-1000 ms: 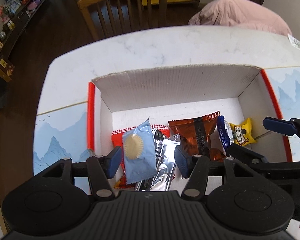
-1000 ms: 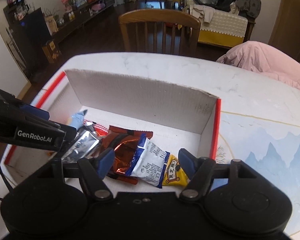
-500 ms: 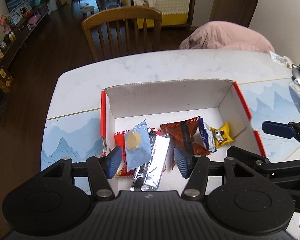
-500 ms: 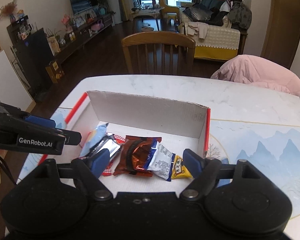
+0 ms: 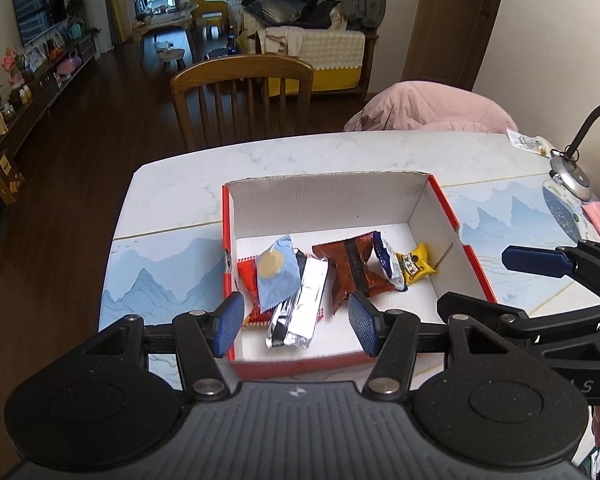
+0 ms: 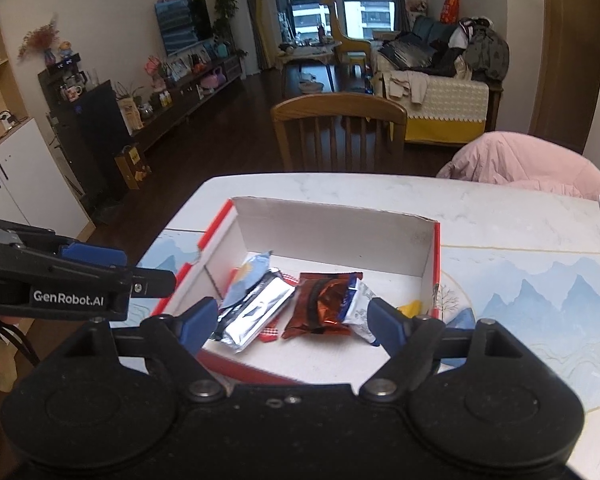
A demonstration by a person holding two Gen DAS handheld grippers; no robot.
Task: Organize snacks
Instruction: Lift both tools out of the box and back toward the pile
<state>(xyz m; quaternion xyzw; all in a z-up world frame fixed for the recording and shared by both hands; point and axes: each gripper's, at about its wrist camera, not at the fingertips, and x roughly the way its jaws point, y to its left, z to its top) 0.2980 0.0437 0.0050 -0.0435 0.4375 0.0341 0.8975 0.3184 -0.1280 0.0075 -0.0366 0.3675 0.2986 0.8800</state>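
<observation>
Both tools, left tool (image 5: 296, 328) and right tool (image 6: 290, 324), have risen from the box (image 5: 444, 216), spread, empty.

Both my grippers have pulled up and back from the snack box (image 5: 440, 216), which now sits smaller and lower in both views, its near rim in sight. My right gripper (image 6: 290, 322) spread its jaws wider over the past second, nothing between them. More of the surface (image 5: 340, 152) and the room shows.
</observation>
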